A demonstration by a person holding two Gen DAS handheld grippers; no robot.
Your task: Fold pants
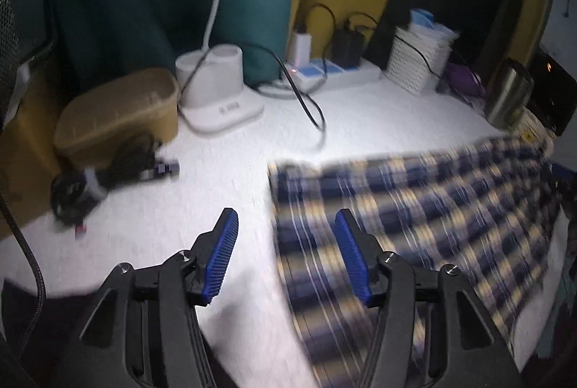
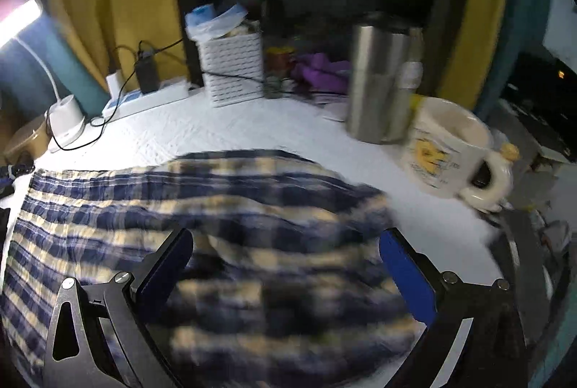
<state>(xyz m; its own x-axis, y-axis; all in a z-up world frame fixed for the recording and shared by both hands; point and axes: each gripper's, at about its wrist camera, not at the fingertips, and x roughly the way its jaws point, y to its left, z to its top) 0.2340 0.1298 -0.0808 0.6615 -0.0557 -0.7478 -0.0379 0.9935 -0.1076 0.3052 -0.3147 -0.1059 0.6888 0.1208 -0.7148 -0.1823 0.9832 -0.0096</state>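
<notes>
Both my left gripper (image 1: 285,256) and right gripper (image 2: 285,272) gape empty; beyond the right jaw, the cream ceramic mug (image 2: 447,150) risks a knock when I regrasp the blue-and-cream plaid pants (image 2: 202,207).

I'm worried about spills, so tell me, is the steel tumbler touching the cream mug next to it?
Cannot tell. In the right wrist view the steel tumbler and cream mug overlap where they meet, and motion blur hides any gap or contact there.
</notes>
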